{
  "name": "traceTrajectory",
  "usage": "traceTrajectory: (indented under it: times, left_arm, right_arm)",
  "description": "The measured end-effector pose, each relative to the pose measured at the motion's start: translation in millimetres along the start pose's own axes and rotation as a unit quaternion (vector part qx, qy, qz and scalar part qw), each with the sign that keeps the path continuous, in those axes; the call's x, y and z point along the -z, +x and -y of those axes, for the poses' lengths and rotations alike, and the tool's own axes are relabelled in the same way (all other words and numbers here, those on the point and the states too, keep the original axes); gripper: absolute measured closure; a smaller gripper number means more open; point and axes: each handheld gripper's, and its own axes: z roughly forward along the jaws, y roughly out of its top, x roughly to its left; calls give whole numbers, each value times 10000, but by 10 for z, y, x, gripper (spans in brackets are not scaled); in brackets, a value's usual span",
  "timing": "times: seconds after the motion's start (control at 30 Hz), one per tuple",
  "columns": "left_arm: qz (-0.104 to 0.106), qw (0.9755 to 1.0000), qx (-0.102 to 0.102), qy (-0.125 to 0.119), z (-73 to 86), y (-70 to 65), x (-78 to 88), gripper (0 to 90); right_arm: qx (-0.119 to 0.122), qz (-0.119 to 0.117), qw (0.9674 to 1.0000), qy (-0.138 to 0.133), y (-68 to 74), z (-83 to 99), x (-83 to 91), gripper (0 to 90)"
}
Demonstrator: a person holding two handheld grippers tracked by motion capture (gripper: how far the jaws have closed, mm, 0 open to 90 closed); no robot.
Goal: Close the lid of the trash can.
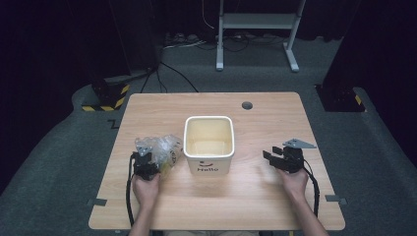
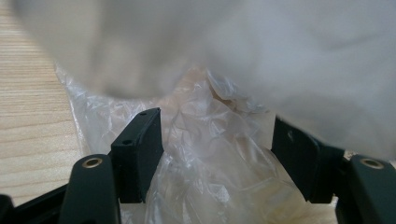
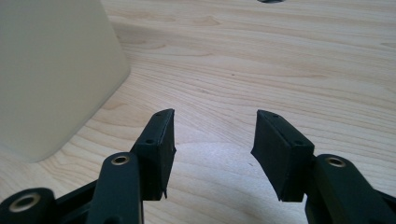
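Note:
A crumpled clear plastic bag (image 1: pixel 166 146) lies on the wooden table (image 1: pixel 221 196), just left of a cream bin (image 1: pixel 208 119) with "Hello" printed on its front. My left gripper (image 1: pixel 147 156) reaches into the bag from the near side. In the left gripper view the bag (image 2: pixel 210 154) fills the gap between the jaws of the left gripper (image 2: pixel 215 119), which stand wide apart and do not squeeze the film. A blurred fold of bag hangs close to that camera. My right gripper (image 1: pixel 272 153) rests to the right of the bin, open. Only bare wood lies between the right gripper's (image 3: pixel 215 116) jaws.
The bin's side wall (image 3: pixel 51 70) stands left of the right jaws. A round grey cable hole (image 1: pixel 247 105) sits near the table's far edge. Beyond the table are a white metal stand (image 1: pixel 255 29), floor cables and black-and-yellow taped bases.

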Motion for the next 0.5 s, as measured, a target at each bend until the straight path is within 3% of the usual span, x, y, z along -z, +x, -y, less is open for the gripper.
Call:
traceTrajectory:
  times: [0.27, 0.5]
  left_arm:
    - [-8, 10000, -9, -1, -1, 2, 0, 337]
    - [-17, 10000, -42, 17, -2, 0, -1, 337]
  right_arm:
    - [144, 245, 9995, 131, -24, 18, -53, 483]
    - [431, 507, 9974, 276, 10, 37, -114, 482]
